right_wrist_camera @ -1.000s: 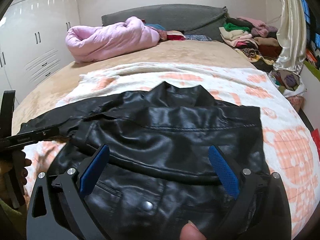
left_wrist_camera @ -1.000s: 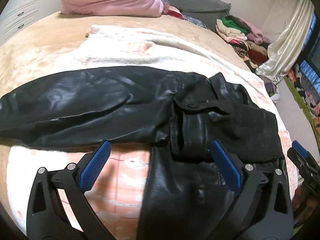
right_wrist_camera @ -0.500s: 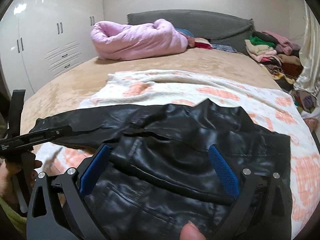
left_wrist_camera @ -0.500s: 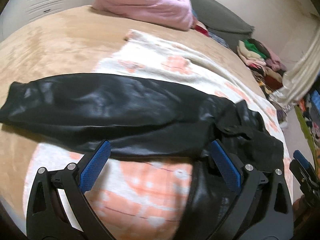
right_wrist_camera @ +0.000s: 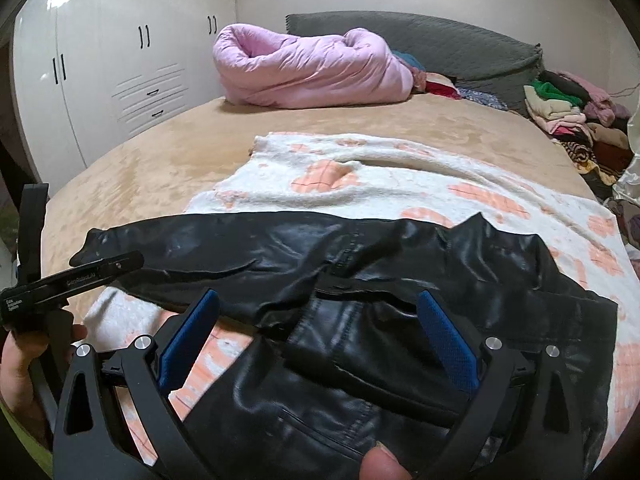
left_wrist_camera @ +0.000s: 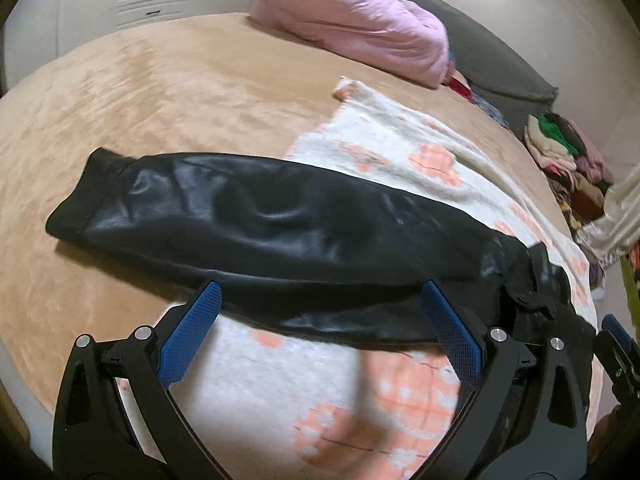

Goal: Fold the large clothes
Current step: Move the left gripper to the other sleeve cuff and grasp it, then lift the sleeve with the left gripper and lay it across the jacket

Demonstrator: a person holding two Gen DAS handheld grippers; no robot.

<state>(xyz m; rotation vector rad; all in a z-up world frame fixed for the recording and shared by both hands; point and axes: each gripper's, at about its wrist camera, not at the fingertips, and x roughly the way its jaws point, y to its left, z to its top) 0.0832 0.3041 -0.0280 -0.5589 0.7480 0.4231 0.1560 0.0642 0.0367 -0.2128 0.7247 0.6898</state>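
Your left gripper (left_wrist_camera: 320,334) has swung left toward the sleeve (left_wrist_camera: 256,220); jaws wide open, holding nothing. Your right gripper (right_wrist_camera: 318,342) hovers over the black leather jacket (right_wrist_camera: 400,320), jaws also wide and empty. Jacket lies on the white-and-orange blanket (right_wrist_camera: 400,176) on the bed (right_wrist_camera: 160,152); pink duvet (right_wrist_camera: 304,68) lies beyond.

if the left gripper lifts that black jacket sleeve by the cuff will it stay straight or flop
Probably flop: the sleeve lies limp and creased on the bed. Its glossy, leather-like surface may slip between the pads. It looks fairly heavy, so the jacket would likely drag behind.
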